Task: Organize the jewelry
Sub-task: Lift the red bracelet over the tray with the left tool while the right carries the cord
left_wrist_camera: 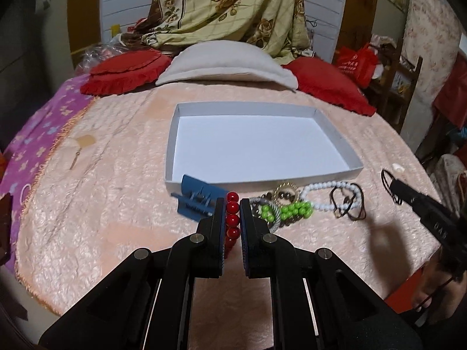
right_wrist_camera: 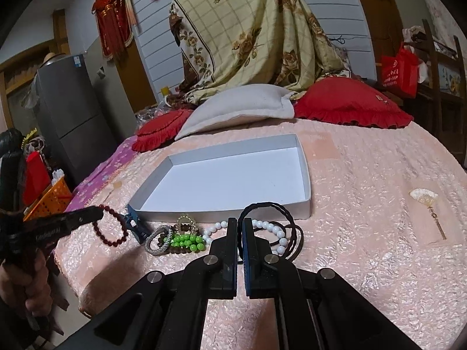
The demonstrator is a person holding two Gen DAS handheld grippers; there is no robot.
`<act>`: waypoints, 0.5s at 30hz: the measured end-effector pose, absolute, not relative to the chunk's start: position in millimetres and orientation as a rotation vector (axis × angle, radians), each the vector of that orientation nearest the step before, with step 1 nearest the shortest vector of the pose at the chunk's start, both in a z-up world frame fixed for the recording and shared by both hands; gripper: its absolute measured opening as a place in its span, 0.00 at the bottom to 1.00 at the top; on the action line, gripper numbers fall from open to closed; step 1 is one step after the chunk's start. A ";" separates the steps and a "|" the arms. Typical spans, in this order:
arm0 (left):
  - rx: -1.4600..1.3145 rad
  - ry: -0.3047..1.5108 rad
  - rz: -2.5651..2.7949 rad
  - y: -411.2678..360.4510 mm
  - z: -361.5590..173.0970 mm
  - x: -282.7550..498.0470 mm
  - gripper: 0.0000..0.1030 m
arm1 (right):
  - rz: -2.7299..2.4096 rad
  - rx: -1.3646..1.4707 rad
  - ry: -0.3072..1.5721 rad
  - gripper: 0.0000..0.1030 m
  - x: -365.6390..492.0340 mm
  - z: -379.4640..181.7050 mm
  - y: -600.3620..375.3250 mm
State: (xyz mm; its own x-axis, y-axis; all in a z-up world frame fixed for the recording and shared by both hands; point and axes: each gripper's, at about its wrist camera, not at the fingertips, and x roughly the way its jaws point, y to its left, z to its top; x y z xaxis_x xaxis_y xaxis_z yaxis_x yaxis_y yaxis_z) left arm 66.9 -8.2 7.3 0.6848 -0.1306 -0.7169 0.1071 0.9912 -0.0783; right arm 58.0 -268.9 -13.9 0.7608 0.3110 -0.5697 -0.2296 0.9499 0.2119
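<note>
- Left gripper (left_wrist_camera: 232, 204) clamps a red bead bracelet (left_wrist_camera: 232, 217), its beads lined up along the fingers, lifted near the white tray (left_wrist_camera: 335, 137).
- Right gripper (right_wrist_camera: 239, 224) pinches a dark braided cord loop (right_wrist_camera: 280, 208) above the pink bedspread (right_wrist_camera: 364, 233).

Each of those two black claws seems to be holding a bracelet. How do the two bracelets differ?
The red bead bracelet in the left gripper is a string of round, glossy red beads; the black cord loop in the right gripper is a thin twisted band with no beads. The red one looks chunkier, the black one slimmer. Both are pinched between shut jaws, lifted off the pink bedspread, near the white tray.
</note>
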 end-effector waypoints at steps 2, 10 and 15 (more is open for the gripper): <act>-0.015 0.804 -0.120 -9.5 5.3 64.7 0.07 | 0.290 0.118 0.642 0.02 59.0 -13.3 -264.0; -0.017 0.813 -0.123 -5.8 -0.8 67.4 0.07 | 0.284 0.095 0.640 0.02 63.8 -17.6 -250.5; -0.018 0.818 -0.120 -3.2 -1.1 72.8 0.07 | 0.290 0.096 0.649 0.02 69.1 -19.1 -244.6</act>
